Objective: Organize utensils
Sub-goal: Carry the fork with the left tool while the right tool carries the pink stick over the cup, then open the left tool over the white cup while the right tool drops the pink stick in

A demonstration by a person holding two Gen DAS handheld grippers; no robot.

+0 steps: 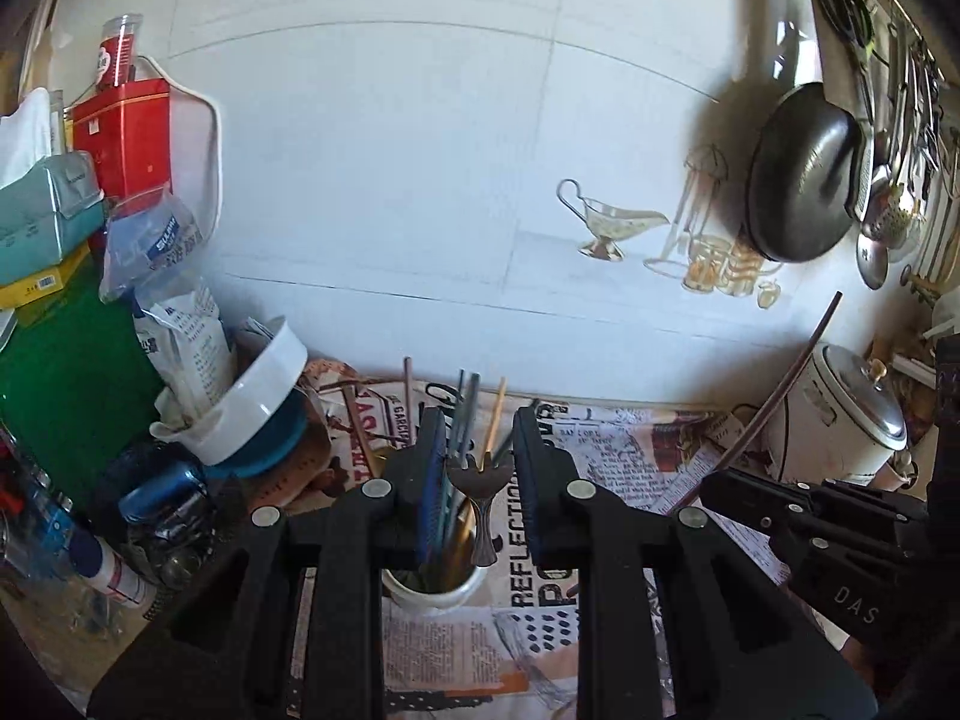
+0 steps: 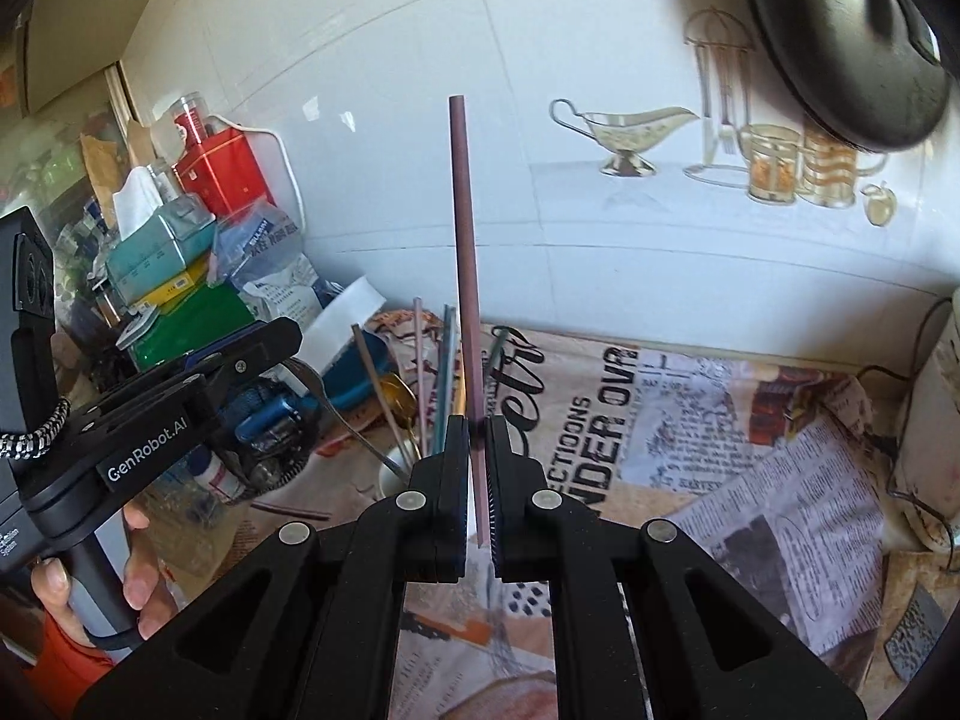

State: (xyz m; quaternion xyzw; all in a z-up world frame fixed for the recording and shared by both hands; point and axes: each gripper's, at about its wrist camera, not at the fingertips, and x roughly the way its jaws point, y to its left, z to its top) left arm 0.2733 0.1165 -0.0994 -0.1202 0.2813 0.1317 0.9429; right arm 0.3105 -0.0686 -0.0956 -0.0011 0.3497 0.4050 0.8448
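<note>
A white cup [image 1: 433, 591] stands on the newspaper-covered counter and holds several chopsticks, straws and spoons. My left gripper [image 1: 480, 456] is open just above the cup, its fingers either side of a dark spoon handle [image 1: 483, 504] that stands in the cup. My right gripper [image 2: 478, 438] is shut on a long dark purple chopstick [image 2: 465, 252] and holds it upright to the right of the cup [image 2: 393, 471]. In the left wrist view the right gripper [image 1: 720, 480] and its chopstick [image 1: 780, 384] show at right.
Boxes, bags and a white bowl on a blue one [image 1: 258, 402] crowd the left side. A short dark stick [image 2: 291, 510] lies on the paper. A rice cooker [image 1: 840, 414] stands at right, a black pan [image 1: 804, 174] hangs on the tiled wall.
</note>
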